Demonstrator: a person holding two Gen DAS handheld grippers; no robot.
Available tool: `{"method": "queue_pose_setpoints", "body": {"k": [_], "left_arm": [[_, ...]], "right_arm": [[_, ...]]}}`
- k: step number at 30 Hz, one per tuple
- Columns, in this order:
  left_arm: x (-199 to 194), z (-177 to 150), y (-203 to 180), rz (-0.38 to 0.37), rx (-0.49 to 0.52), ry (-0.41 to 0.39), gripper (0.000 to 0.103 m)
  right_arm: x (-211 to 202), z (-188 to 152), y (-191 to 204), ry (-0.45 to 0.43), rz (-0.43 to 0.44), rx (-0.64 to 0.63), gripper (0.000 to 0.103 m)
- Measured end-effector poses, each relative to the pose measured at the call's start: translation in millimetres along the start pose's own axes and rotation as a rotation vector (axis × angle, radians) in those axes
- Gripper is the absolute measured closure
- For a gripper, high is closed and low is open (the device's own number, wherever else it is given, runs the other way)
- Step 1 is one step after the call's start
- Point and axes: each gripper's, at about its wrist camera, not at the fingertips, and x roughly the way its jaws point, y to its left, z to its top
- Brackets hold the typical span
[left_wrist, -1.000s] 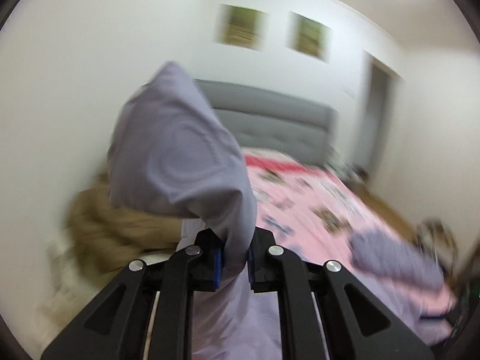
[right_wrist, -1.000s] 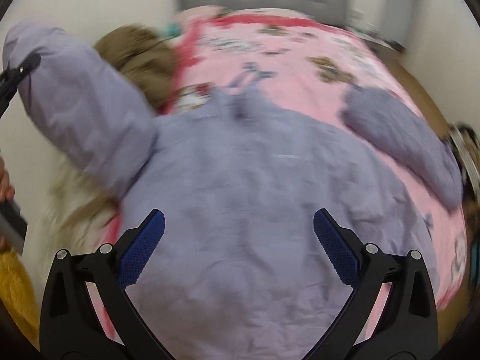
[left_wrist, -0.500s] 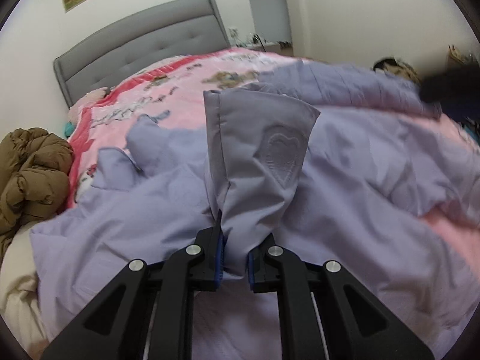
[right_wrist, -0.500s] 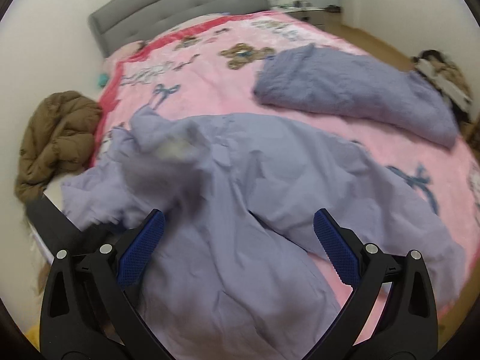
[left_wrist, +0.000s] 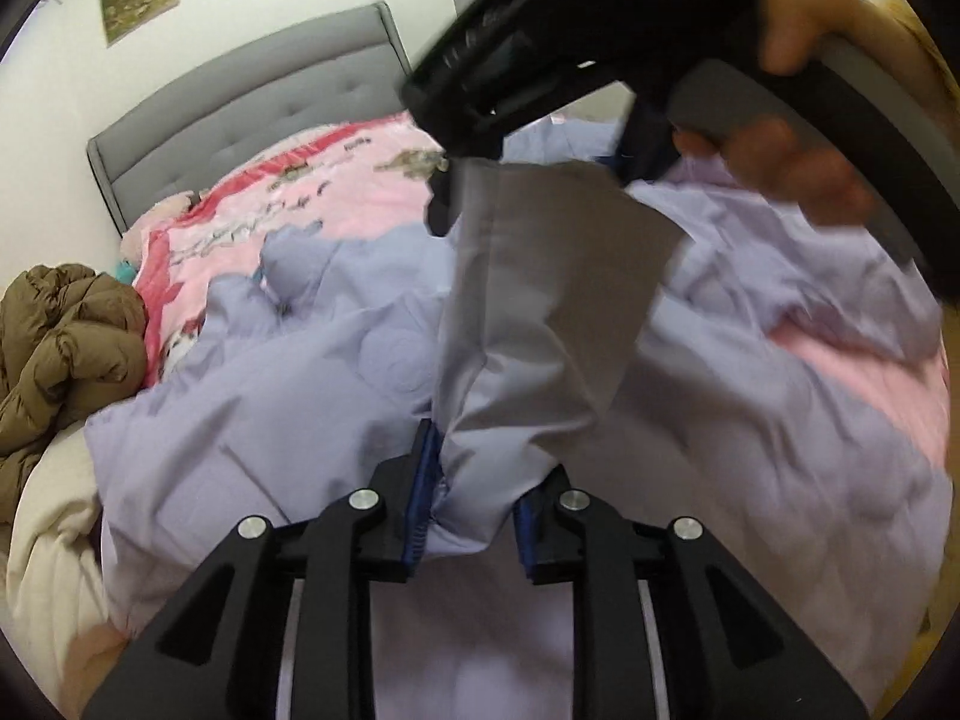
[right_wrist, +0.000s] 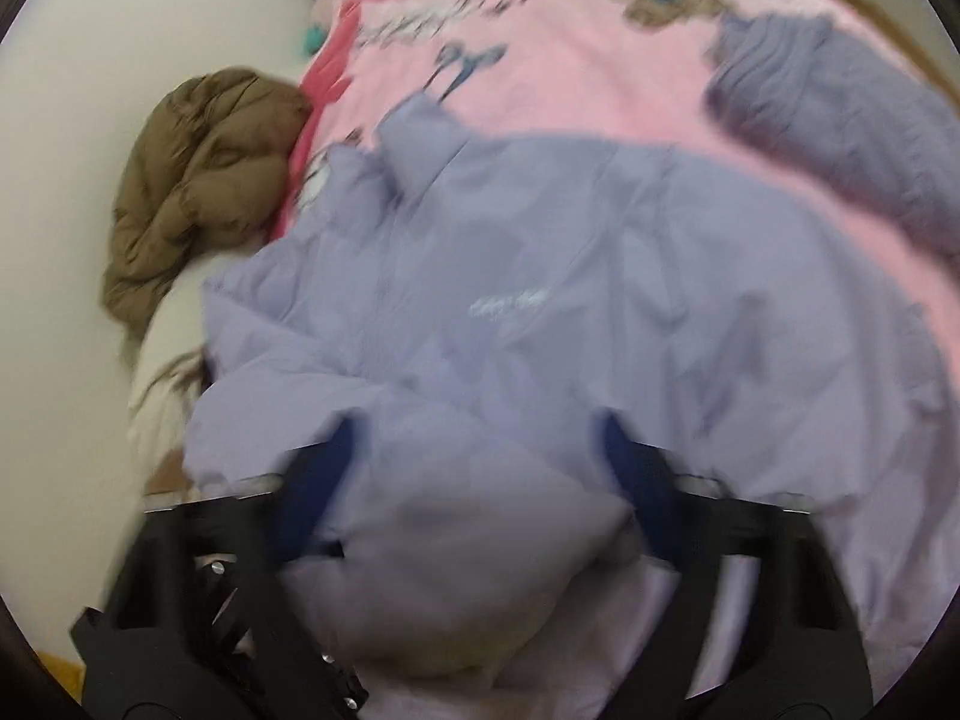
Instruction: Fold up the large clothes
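Note:
A large lilac jacket (right_wrist: 570, 312) lies spread on the pink bed (right_wrist: 570, 54). My left gripper (left_wrist: 474, 507) is shut on the jacket's sleeve cuff (left_wrist: 540, 312), which stands up in front of it over the jacket body (left_wrist: 288, 396). My right gripper (right_wrist: 480, 450) is open, its blue pads (right_wrist: 327, 480) on either side of a puffed fold of sleeve that fills the gap. In the left wrist view the right gripper's black body (left_wrist: 570, 30) and the hand holding it hang just above the cuff.
A brown puffer coat (right_wrist: 198, 192) is heaped at the bed's left edge by the white wall; it also shows in the left wrist view (left_wrist: 60, 354). A folded lilac garment (right_wrist: 840, 120) lies at far right. The grey headboard (left_wrist: 252, 120) stands behind.
My left gripper swung the held sleeve from high in the air down over the jacket body. My right gripper moved in low around the sleeve, its jaws narrower than before.

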Motion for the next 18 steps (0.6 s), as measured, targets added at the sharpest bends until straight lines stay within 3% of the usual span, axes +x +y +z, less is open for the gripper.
{"method": "queue_pose_setpoints", "body": {"k": [1,3,4,7,11,15,18], "left_arm": [[-1.7,-4.7,0.5,-0.001,0.009,0.011,0.078],[-7.5,-18.2,1.9,-0.005,0.04,0.026,0.078],[-9.4,-21.7,2.1,-0.004,0.048,0.023,0.078],[-13.4,-28.4,-1.8,0.009,0.064,0.019,0.078],[-8.9,-19.5,-6.8,0.042,0.035,-0.003,0.078],[-5.0,-9.6,-11.4,0.064,-0.007,-0.044,0.078],[1.9,-8.1,-15.1,0.073,-0.008,-0.024,0.078]], "right_arm": [[3.6,-2.9,-0.4,0.013,0.012,0.001,0.06],[10.8,-7.1,-0.1,0.041,0.038,0.018,0.064],[10.8,-10.5,0.5,0.047,0.051,0.024,0.063],[-0.4,-23.3,0.3,0.029,0.034,0.038,0.033],[-27.7,-51.4,-9.8,-0.002,-0.031,0.106,0.032],[-30.7,-71.1,-29.3,0.023,0.043,0.22,0.031],[-22.4,-69.2,-35.9,0.024,0.102,0.272,0.057]]}}
